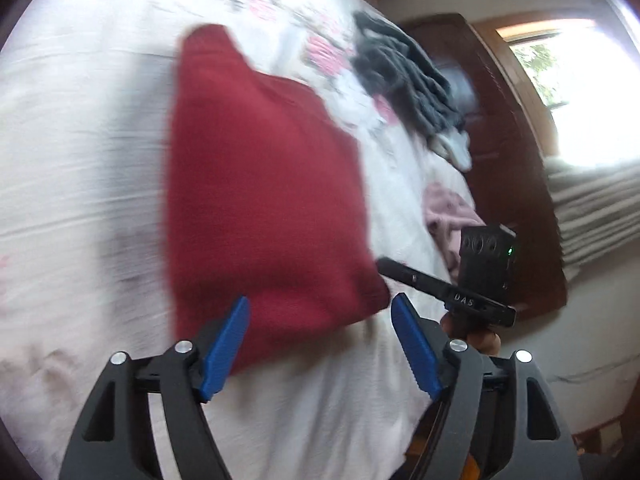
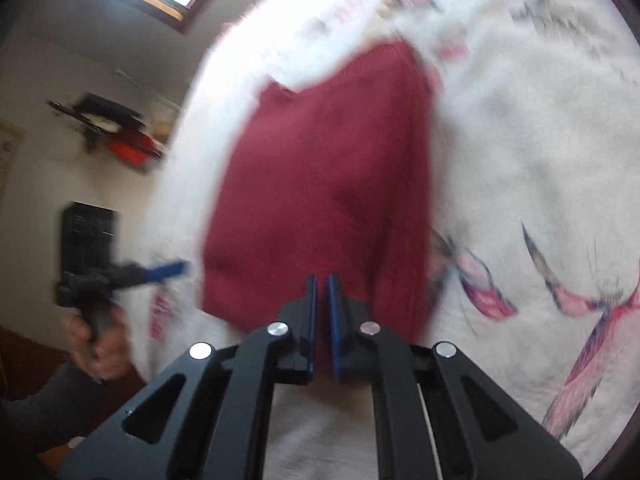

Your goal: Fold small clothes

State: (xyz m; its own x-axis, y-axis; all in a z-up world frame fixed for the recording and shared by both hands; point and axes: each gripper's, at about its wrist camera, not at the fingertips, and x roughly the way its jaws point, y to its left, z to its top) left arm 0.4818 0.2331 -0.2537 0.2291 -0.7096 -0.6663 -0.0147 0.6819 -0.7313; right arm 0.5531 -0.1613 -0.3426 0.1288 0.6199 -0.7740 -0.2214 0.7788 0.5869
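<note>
- Lying flat on the bed, a dark red knitted garment (image 1: 264,184) (image 2: 324,184) sits folded into a rough rectangle, its ribbed neckline end at the far side in both views.
- The left gripper (image 1: 320,344), with blue pads on black arms, hovers at the near edge of the red garment; its fingers (image 1: 226,346) stand wide apart with nothing between them.
- The right gripper (image 2: 322,320) is above the garment's near edge with its blue pads drawn almost together, only a thin slit showing; whether any cloth is pinched in that slit cannot be told.
- In the left wrist view the right gripper (image 1: 444,288) appears from the side, just beside the near right corner of the garment, with a few fingers of the person's hand (image 1: 480,336) wrapped on its handle.
- In the right wrist view the left gripper (image 2: 168,270) shows at the left, blurred, held by a hand (image 2: 100,344) in a dark grey sleeve (image 2: 44,412).
- The garment rests on a white bedspread with a pink and grey bird-and-flower print (image 1: 80,160) (image 2: 540,160).
- Farther along the bed lie a crumpled grey knitted item (image 1: 404,76) and, nearer, a pale pink bundle of cloth (image 1: 448,220), both well apart from the red garment.
- Beyond the bed stand a dark wooden headboard (image 1: 508,152) and a bright window (image 1: 580,72).
</note>
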